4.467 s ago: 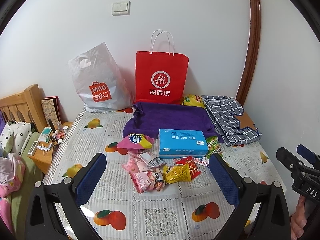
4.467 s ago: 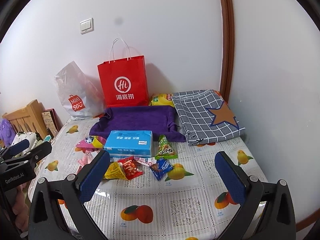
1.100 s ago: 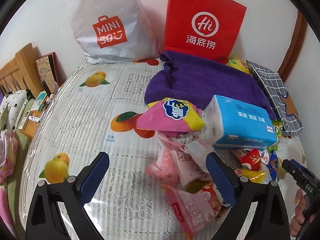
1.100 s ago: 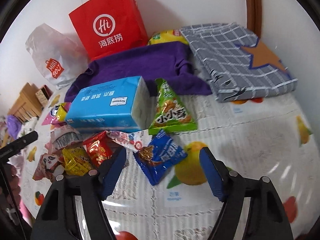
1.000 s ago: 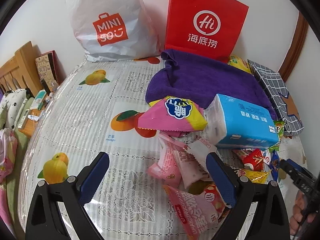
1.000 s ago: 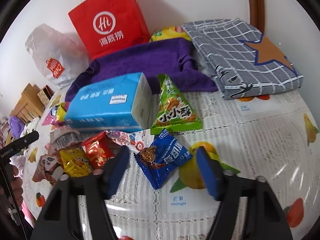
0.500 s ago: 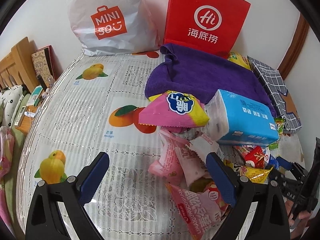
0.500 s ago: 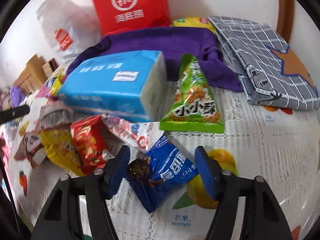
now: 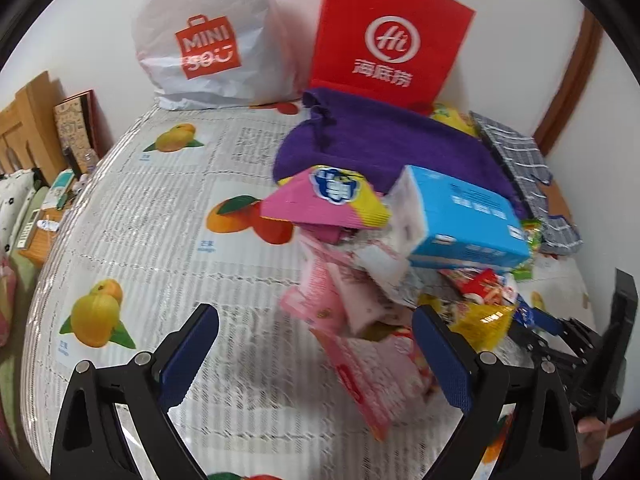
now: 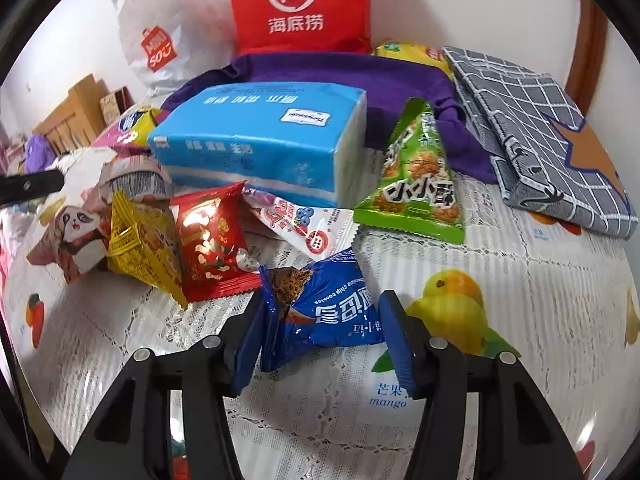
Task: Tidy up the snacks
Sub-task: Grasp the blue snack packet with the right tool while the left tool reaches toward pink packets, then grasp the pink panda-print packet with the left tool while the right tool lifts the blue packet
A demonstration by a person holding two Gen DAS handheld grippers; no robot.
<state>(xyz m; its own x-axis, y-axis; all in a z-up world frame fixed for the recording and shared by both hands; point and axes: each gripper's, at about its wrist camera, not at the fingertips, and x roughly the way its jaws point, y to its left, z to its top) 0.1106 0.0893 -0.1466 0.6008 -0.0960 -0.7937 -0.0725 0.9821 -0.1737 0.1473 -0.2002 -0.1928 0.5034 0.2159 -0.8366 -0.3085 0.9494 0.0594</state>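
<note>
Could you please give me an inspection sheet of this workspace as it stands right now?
Surface: fruit-print tablecloth, lying flat.
Job's things: blue cookie packet, green snack packet, red packet, yellow packet and pink packets, loosely piled.
Clutter: blue tissue pack, purple cloth, checked grey fabric.
Grippers: right gripper has its jaws either side of the blue cookie packet, at or near contact; left gripper is open and holds nothing, near the pink packets.
Cables: nothing seen.
Surroundings: red paper bag and white plastic bag against the wall.
</note>
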